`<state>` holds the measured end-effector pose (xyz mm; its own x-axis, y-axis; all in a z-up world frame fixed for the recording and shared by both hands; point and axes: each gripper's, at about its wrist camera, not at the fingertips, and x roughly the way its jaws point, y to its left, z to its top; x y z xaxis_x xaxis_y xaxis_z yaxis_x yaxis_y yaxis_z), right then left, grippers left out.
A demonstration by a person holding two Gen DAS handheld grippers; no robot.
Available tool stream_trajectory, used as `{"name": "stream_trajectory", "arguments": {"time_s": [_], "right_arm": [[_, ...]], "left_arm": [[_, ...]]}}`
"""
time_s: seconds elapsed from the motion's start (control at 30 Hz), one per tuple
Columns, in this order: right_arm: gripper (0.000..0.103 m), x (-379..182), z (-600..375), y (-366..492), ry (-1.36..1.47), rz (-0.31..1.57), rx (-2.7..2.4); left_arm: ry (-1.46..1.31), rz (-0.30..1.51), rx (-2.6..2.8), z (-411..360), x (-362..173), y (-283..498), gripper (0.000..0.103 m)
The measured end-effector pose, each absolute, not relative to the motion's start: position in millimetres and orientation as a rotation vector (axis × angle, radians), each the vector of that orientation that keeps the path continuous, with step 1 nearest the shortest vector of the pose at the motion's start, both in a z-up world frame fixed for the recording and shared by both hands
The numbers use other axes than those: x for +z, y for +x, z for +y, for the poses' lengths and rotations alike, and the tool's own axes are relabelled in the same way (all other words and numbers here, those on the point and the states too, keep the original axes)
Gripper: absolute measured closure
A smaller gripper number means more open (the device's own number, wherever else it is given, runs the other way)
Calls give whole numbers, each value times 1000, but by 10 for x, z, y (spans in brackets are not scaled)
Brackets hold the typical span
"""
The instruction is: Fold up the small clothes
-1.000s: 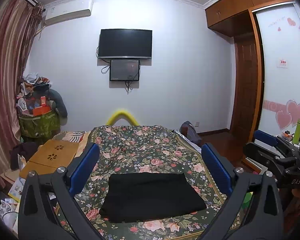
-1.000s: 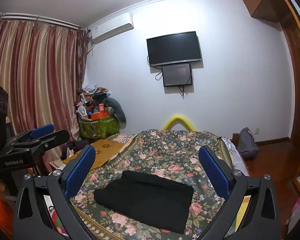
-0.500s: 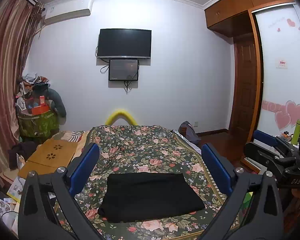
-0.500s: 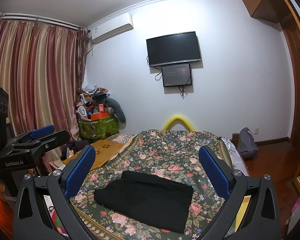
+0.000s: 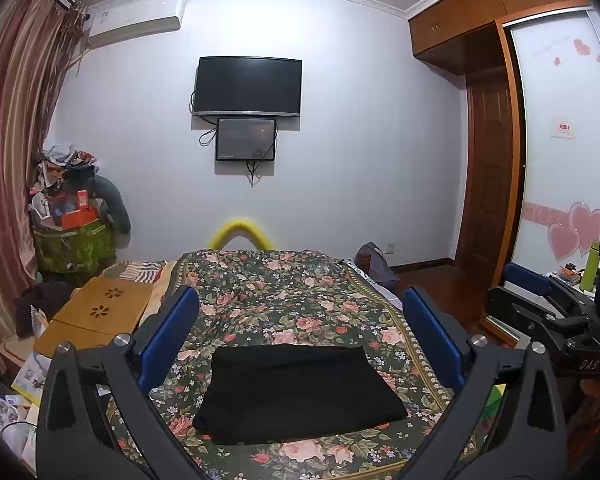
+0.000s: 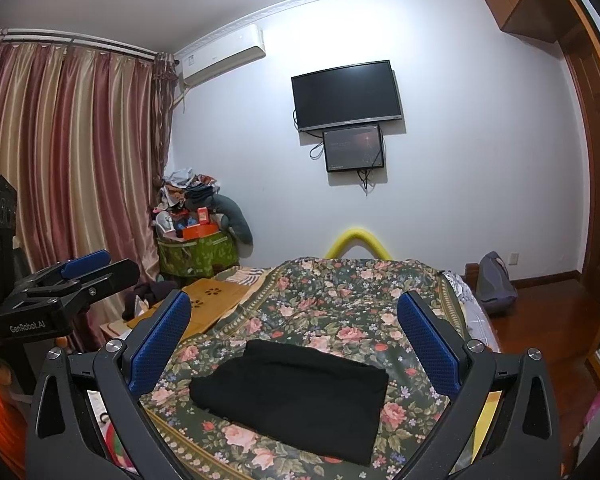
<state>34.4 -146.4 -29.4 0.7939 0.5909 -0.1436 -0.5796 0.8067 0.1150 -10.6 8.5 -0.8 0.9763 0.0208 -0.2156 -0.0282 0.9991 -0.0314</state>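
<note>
A black garment (image 5: 298, 392) lies folded into a flat rectangle on the floral bedspread (image 5: 284, 292), near the bed's front edge. My left gripper (image 5: 300, 332) hovers above and in front of it, wide open and holding nothing. In the right wrist view the same black garment (image 6: 290, 394) sits below my right gripper (image 6: 294, 338), also open and empty. At the right edge of the left wrist view, the right gripper (image 5: 540, 308) shows from the side. The left gripper (image 6: 72, 280) shows at the left of the right wrist view.
A wooden lap table (image 5: 100, 312) rests at the bed's left side, with a heaped green laundry basket (image 5: 72, 248) behind it by the curtains (image 6: 60, 160). A yellow bed rail (image 5: 242, 232) stands at the far end. A bag (image 6: 496, 280) sits on the wooden floor at right.
Both views have shifted only slightly; the left camera tipped up a little. The garment lies unmoved and both grippers stay open.
</note>
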Motion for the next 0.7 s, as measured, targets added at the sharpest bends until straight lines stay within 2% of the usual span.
{"name": "stream_trajectory", "arguments": {"time_s": [0.7], "right_arm": [[1,-322,-1468,383,74,202,617]], "left_arm": [[-72,269,-5,100,-43,0,0]]}}
